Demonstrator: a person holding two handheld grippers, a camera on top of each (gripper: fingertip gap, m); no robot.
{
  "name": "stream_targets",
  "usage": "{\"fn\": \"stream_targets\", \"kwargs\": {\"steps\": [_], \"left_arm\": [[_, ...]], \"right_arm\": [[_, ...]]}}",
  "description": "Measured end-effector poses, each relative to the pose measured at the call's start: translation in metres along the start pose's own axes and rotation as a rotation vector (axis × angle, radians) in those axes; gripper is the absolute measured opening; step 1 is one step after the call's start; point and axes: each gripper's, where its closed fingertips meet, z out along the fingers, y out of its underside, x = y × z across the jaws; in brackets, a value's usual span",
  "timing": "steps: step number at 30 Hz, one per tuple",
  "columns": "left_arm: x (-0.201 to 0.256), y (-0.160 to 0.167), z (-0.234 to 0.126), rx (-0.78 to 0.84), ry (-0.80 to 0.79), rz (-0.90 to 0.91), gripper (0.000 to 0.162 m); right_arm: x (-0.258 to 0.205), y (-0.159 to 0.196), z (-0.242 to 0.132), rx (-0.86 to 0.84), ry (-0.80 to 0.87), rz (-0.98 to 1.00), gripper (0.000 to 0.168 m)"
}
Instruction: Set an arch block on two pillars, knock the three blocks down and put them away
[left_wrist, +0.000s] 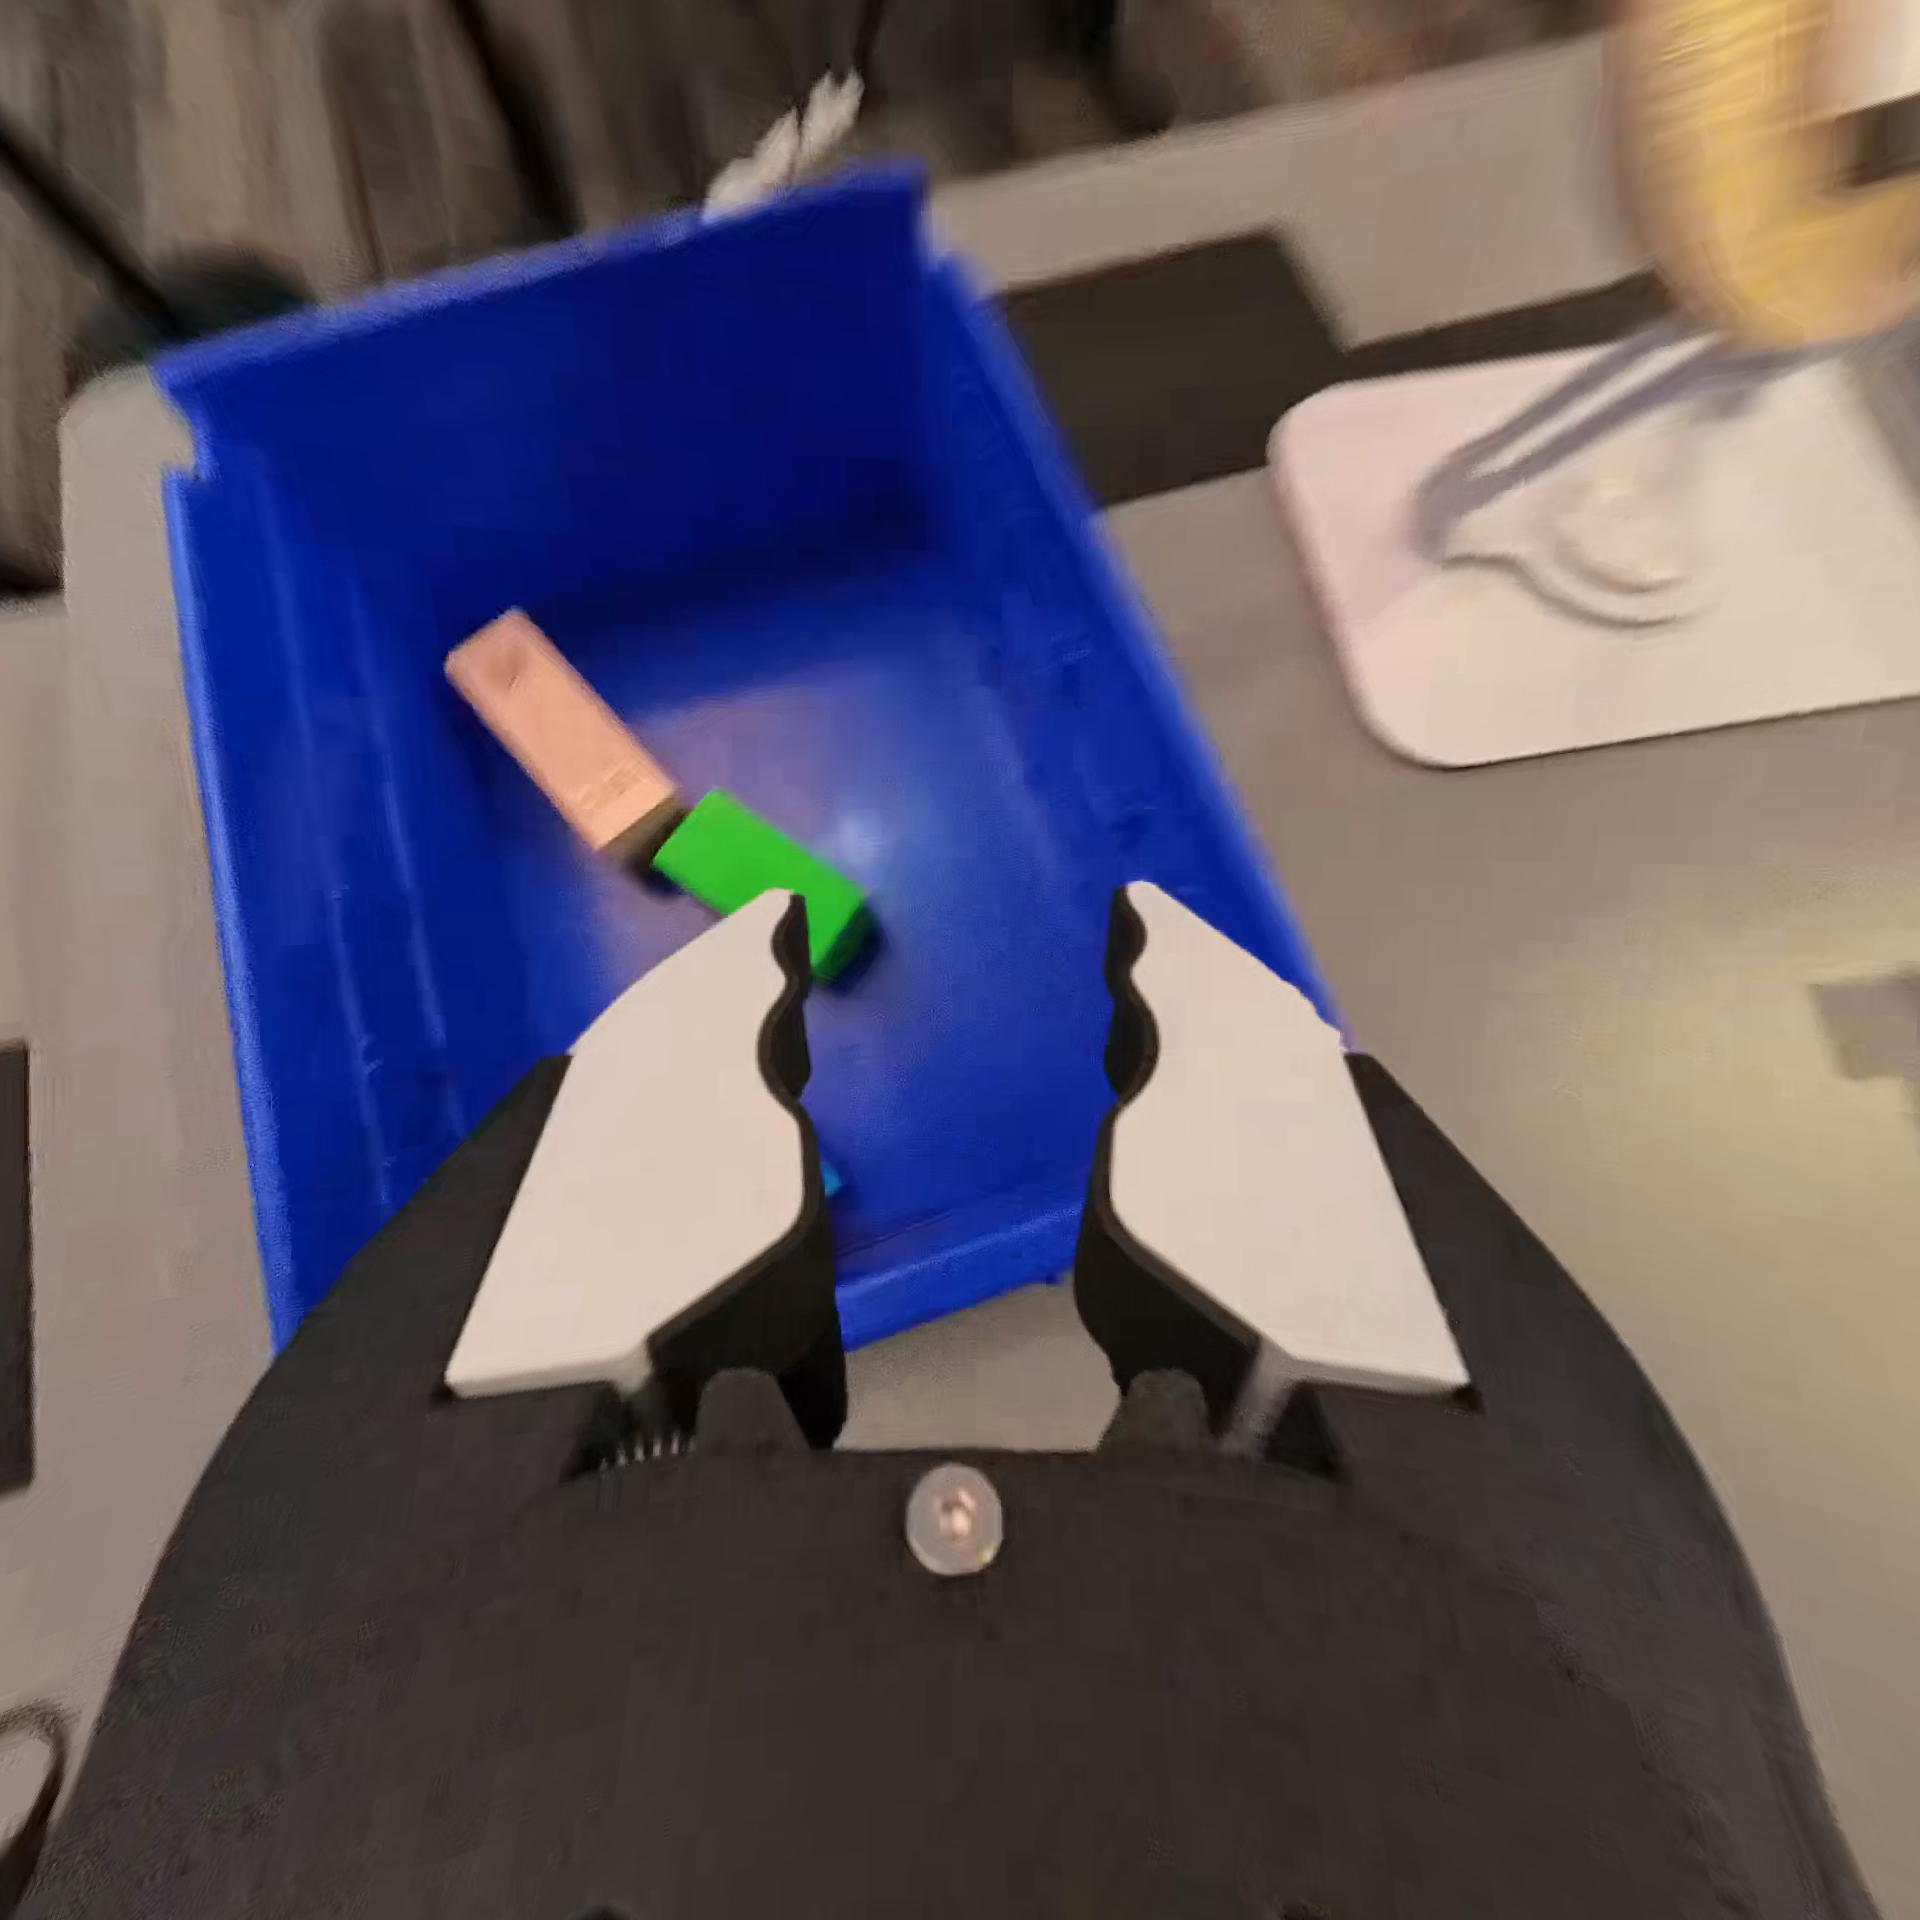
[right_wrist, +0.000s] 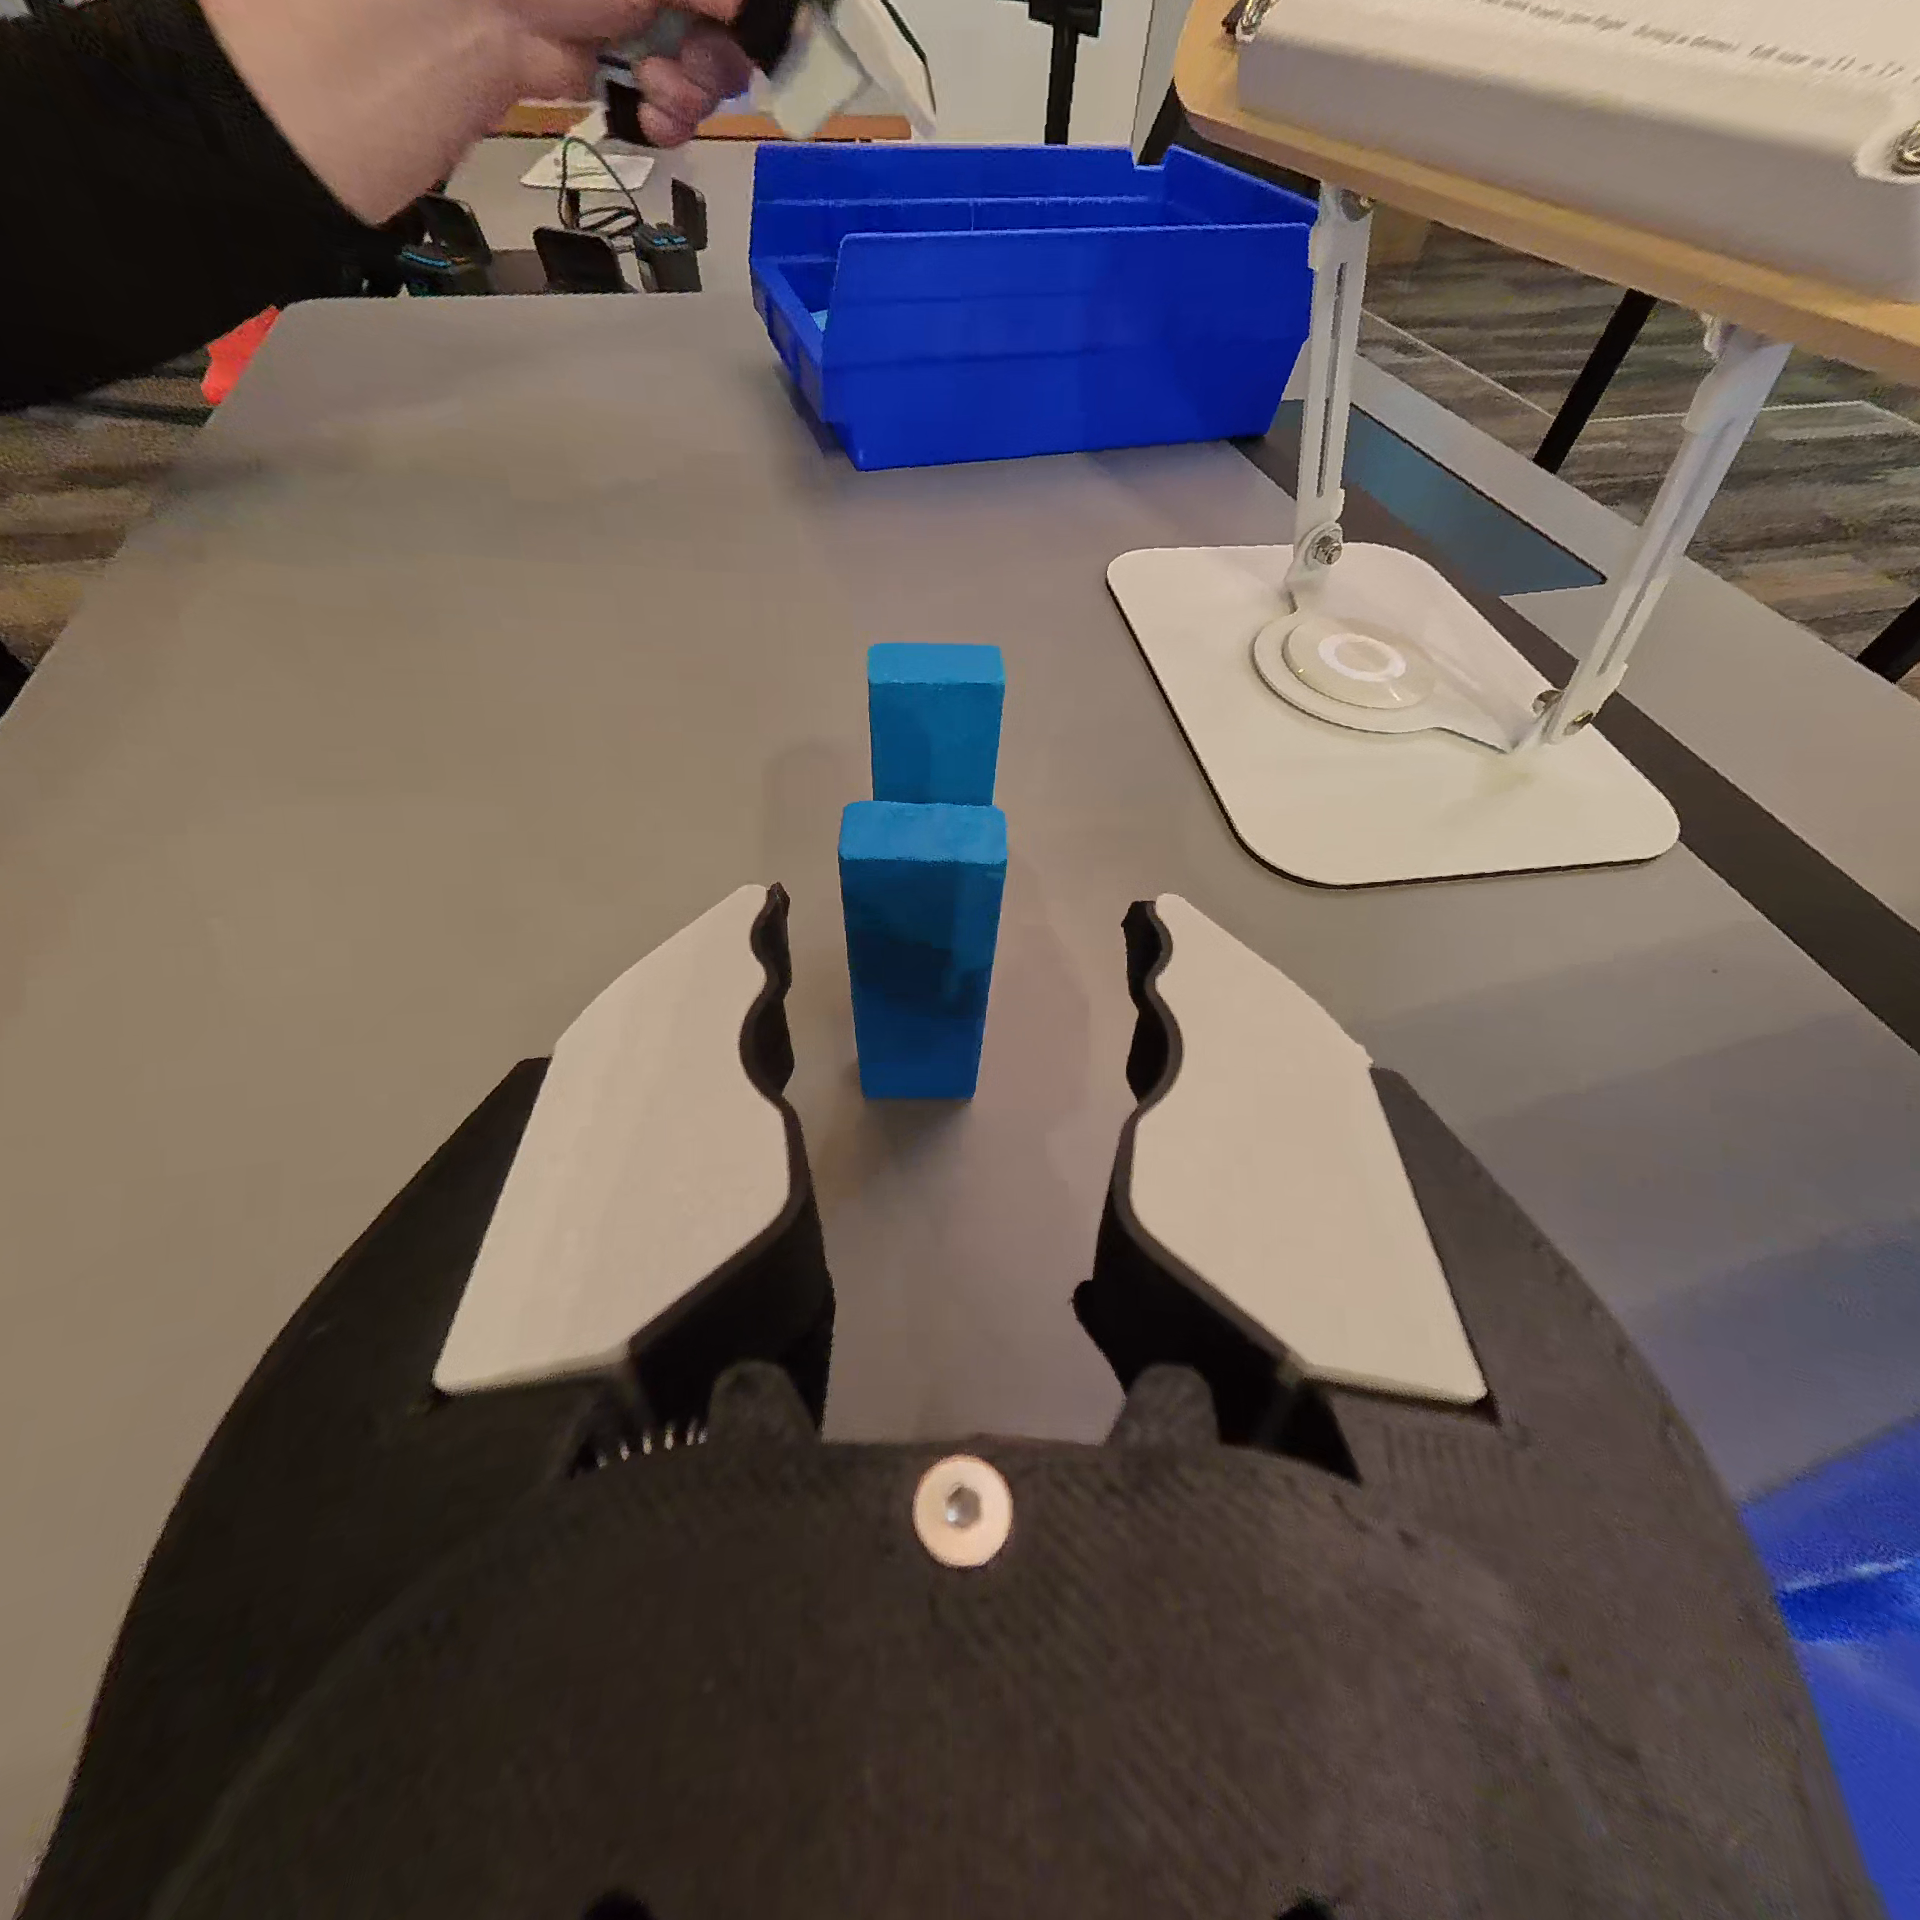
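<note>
Hovering over the blue bin, the left gripper has its jaws apart with nothing between them. On the bin's floor lie a pale pink block and a green block, end to end and touching; a sliver of light blue peeks out from behind the left finger, too hidden to identify. That view is blurred.

On the near side of the bin, well apart from it, two blue pillars stand upright on the grey table, one just behind the other. The right gripper sits low at the table with its jaws spread, the nearer pillar between the fingertips, touching neither. To the right of the bin rests a white stand base. A hand holds the other gripper above and left of the bin.
</note>
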Motion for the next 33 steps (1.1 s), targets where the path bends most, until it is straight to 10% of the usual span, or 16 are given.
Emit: {"fn": "stream_targets", "kwargs": {"steps": [11,18,26,33], "left_arm": [[-0.058,0.056,0.099,-0.479,-0.151,-0.142,0.069],[-0.054,0.065,0.111,-0.487,-0.107,-0.154,0.039],[-0.014,0.029,0.049,-0.197,0.081,0.030,0.038],[0.131,0.032,-0.032,-0.103,0.380,0.452,0.037]], "right_arm": [[-0.001,0.003,0.002,-0.022,0.013,-0.021,0.061],[-0.001,0.000,0.001,-0.026,0.022,-0.038,0.059],[0.013,-0.008,-0.026,-0.104,0.151,-0.159,0.056],[-0.041,-0.097,-0.025,-0.121,0.147,-0.333,0.054]]}}
